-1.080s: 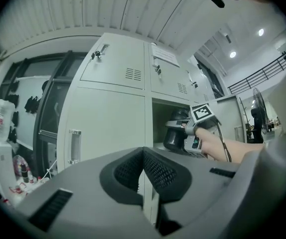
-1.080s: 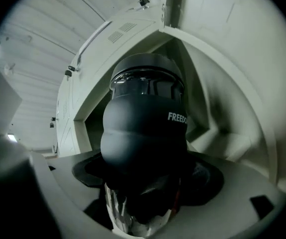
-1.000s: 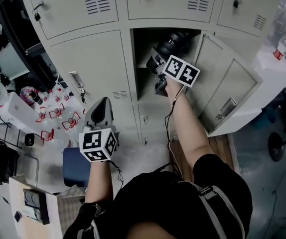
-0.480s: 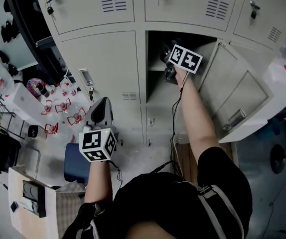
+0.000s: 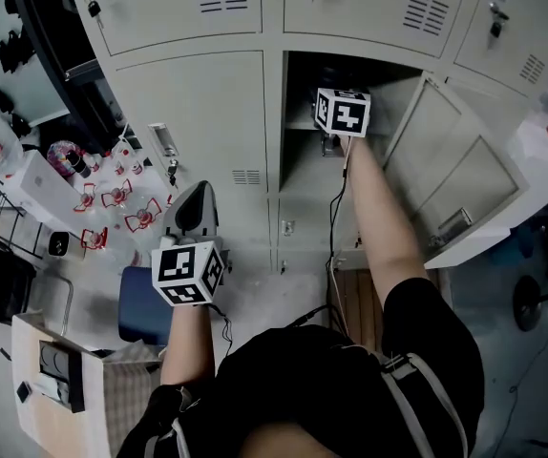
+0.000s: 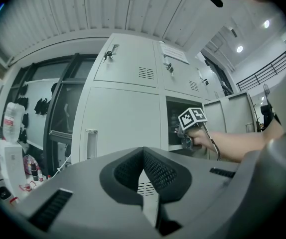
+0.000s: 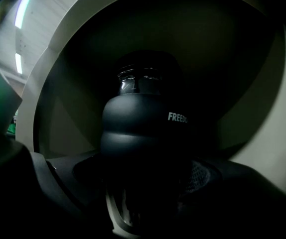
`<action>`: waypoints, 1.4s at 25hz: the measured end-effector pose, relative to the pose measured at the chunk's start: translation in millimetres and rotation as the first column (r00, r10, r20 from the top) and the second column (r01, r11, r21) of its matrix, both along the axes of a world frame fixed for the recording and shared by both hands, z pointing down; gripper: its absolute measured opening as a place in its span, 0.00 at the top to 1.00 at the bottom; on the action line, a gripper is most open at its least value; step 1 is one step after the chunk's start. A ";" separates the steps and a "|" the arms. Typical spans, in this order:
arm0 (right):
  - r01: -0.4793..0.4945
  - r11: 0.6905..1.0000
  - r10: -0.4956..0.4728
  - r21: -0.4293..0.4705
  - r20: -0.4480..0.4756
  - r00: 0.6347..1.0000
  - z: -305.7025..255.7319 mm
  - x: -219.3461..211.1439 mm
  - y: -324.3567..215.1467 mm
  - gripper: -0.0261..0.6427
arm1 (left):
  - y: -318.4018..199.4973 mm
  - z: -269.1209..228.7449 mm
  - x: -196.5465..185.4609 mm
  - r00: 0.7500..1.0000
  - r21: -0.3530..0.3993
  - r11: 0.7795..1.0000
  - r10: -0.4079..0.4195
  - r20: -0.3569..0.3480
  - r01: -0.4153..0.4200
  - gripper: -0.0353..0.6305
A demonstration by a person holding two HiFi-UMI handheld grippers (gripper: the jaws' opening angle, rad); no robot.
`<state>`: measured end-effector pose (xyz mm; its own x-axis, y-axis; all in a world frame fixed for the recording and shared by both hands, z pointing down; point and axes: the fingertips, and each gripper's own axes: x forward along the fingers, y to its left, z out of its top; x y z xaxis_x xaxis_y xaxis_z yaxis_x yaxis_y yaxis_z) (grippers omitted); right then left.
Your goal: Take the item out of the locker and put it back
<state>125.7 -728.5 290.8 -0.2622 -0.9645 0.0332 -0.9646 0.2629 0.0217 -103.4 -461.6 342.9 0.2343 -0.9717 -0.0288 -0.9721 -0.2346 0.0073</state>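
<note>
- Soft, even light is filling the head view; the locker fronts (image 5: 198, 113) are showing pale, and the open compartment (image 5: 303, 84) is sinking into shadow.
- Lines are bowing toward the edges of both gripper views, with the corners going black.
- Ceiling lamps (image 6: 239, 49) are glowing at upper right in the left gripper view.
- The right gripper view is coming out very dim, the black item (image 7: 143, 128) barely showing.

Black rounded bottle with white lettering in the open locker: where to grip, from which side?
Grip the black rounded bottle on its wide lower body, coming in level through the front of the open locker. It stands upright; the glossy neck above is narrower and likely slippier. The right gripper holds it so, one jaw each side.
</note>
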 end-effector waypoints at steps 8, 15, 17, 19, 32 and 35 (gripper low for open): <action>-0.027 1.000 0.027 0.008 -0.059 0.998 5.3 -0.6 3.4 0.28 | 7.0 0.5 10.6 0.999 0.003 0.999 0.036 -0.006 -0.036 0.93; 0.011 0.991 -0.011 0.132 0.002 1.000 -19.7 4.8 58.9 0.22 | 9.3 4.1 19.9 0.997 -0.004 0.997 0.071 -0.011 -0.071 0.93; 0.020 0.983 -0.026 0.184 0.030 0.999 -30.8 7.0 87.0 0.22 | 8.9 5.3 24.8 0.996 -0.005 0.996 0.090 -0.026 -0.090 0.93; 0.026 0.969 -0.042 0.246 0.059 0.997 -40.6 9.7 120.6 0.30 | 8.6 6.5 32.7 0.992 -0.006 0.993 0.117 -0.041 -0.118 0.93; -0.059 0.982 0.029 0.177 0.169 0.985 33.3 33.9 277.2 0.94 | 21.6 18.5 103.4 0.945 -0.008 0.947 0.319 -0.072 -0.320 0.93; -0.059 0.989 0.034 0.135 0.177 0.984 57.0 34.5 295.2 0.94 | 28.5 20.8 114.1 0.934 -0.015 0.936 0.350 -0.070 -0.352 0.93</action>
<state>160.2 -433.3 347.8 -0.2068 -0.9678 -0.1438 -0.9680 0.2238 -0.1138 10.7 -433.1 363.7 0.5591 -0.8285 -0.0309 -0.8250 -0.5596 0.0786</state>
